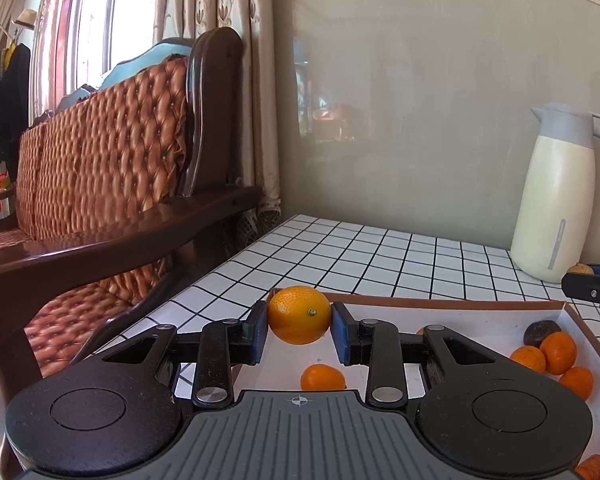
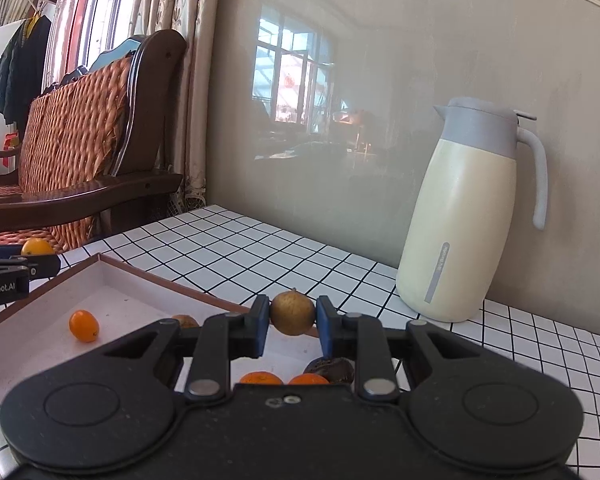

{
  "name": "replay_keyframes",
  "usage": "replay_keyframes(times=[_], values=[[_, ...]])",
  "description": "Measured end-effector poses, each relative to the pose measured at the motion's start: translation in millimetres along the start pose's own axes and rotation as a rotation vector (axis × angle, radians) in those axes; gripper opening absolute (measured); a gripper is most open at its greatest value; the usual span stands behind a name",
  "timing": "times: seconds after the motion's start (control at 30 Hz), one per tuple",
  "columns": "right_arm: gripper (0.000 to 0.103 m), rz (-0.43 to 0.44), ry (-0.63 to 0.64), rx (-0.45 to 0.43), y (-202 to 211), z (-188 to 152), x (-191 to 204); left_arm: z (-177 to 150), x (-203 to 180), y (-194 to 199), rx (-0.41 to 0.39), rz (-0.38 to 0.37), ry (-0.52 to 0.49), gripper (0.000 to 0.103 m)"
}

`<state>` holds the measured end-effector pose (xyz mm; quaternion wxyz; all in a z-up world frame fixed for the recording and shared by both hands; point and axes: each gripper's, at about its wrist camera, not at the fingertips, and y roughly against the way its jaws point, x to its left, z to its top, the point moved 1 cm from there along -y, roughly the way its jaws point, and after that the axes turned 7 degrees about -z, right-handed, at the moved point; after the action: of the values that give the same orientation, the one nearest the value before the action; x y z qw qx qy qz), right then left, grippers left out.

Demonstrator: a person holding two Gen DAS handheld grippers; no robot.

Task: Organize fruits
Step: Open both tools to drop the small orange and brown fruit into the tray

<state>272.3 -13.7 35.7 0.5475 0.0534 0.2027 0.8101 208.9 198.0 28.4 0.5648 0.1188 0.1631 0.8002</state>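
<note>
Left wrist view shows your left gripper (image 1: 299,322) clenched on a round orange citrus fruit (image 1: 299,314), held above the near-left corner of the shallow brown-rimmed tray (image 1: 440,304). Below it, at 6 o'clock from the held fruit, a small kumquat (image 1: 323,376) lies alone on the tray floor. At 3 o'clock, a cluster of small oranges (image 1: 556,354) sits with one dark, wrinkled fruit (image 1: 541,331) against the tray's right side.

Right wrist view shows your right gripper (image 2: 293,320) grasping a small tan, rough-skinned fruit (image 2: 292,312), possibly a longan, above the tray's far rim (image 2: 172,280). The cream thermos jug (image 2: 464,216) stands at 2 o'clock on the checked tablecloth (image 2: 236,248), well apart from the tray.

Watch the grip on both: each fruit is round and pinched only at its sides, so a tilt or jolt could roll it out of the pads. Release too high and it may bounce or roll across the smooth floor into the wrong group, or over the low rim. Your two grippers are near each other, so crossing paths risks a knock.
</note>
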Motion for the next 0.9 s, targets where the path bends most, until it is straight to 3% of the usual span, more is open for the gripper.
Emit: replay_keyframes(times=[0.47,0.5,0.53,0.57,0.6,0.8,0.9], values=[[0.017,0.053,-0.008,0.078,-25.7,2.3,0.2,2.5,-8.0,-27.8,0.029,-0.009,-0.008,0.034],[0.026,0.038,0.009,0.109,-28.5,1.5,1.8,2.8,-8.0,-28.1,0.029,-0.007,-0.011,0.036],[0.049,0.012,0.021,0.118,-30.2,0.4,2.4,1.5,-7.9,-28.1,0.023,0.004,-0.012,0.045],[0.065,-0.020,0.020,0.090,-27.4,-2.1,2.0,0.8,-8.1,-27.1,0.012,0.016,-0.012,0.083],[0.082,-0.037,0.015,0.058,-23.5,-3.6,0.7,0.9,-8.4,-24.5,-0.008,0.016,-0.018,0.098],[0.080,-0.028,0.007,0.043,-17.2,-1.8,-2.8,4.1,-6.7,-16.9,-0.033,-0.008,-0.012,0.098],[0.089,-0.051,0.021,-0.020,-1.6,-2.3,-2.9,-0.8,-7.1,-6.4,-0.037,-0.024,0.010,0.098]])
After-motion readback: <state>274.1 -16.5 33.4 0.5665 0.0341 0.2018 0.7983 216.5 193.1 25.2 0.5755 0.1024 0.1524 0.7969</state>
